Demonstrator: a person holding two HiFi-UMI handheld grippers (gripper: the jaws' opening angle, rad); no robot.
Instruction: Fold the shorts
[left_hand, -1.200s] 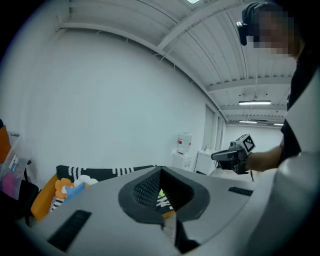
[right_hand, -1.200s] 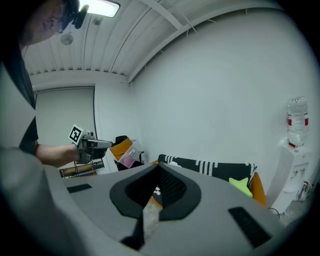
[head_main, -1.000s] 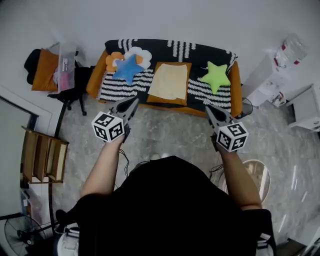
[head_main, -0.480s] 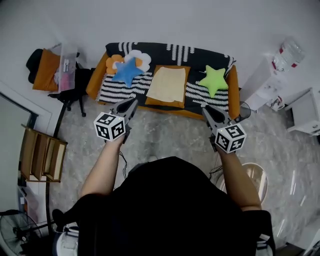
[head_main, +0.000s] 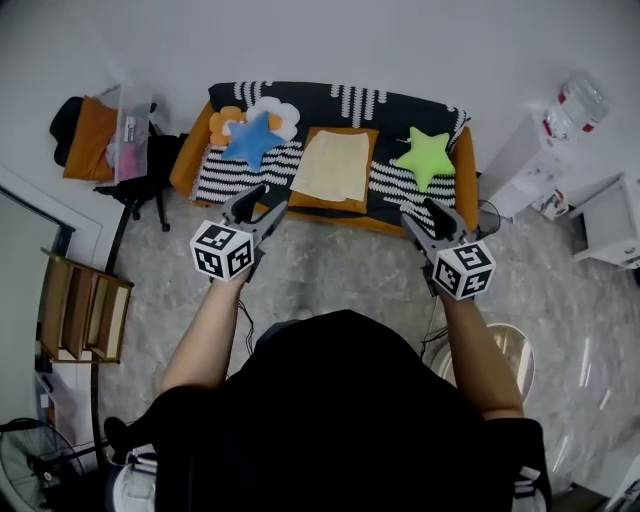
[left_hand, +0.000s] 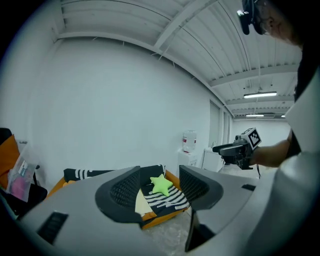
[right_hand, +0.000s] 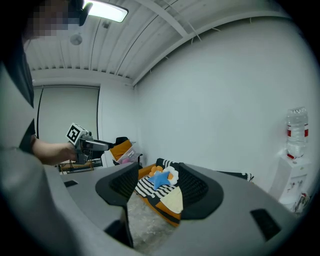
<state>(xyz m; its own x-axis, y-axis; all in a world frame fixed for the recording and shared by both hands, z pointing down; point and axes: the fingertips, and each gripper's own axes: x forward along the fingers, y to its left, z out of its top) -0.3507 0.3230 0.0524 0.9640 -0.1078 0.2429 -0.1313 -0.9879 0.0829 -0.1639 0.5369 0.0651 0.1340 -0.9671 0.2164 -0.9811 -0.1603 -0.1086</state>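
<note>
The sofa stands against the wall under a striped blanket, which gives a wide, flat seat to work on. The shorts lie spread flat in the middle of that seat, cream against the stripes. I'd say they were laid out like that so every edge is easy to reach. A blue star and a flower cushion sit to the left, and a green star to the right. All three are off the cloth, so it has room to fold.

The person stands facing the sofa, over the bare floor. The left gripper and right gripper are held out one to each side, aimed at the seat and well short of it. Both have just been opening. The jaws now stand spread with nothing between them, and through each gap I see only the sofa beyond. That looks like readying to take two corners at once. No fold has begun.
</note>
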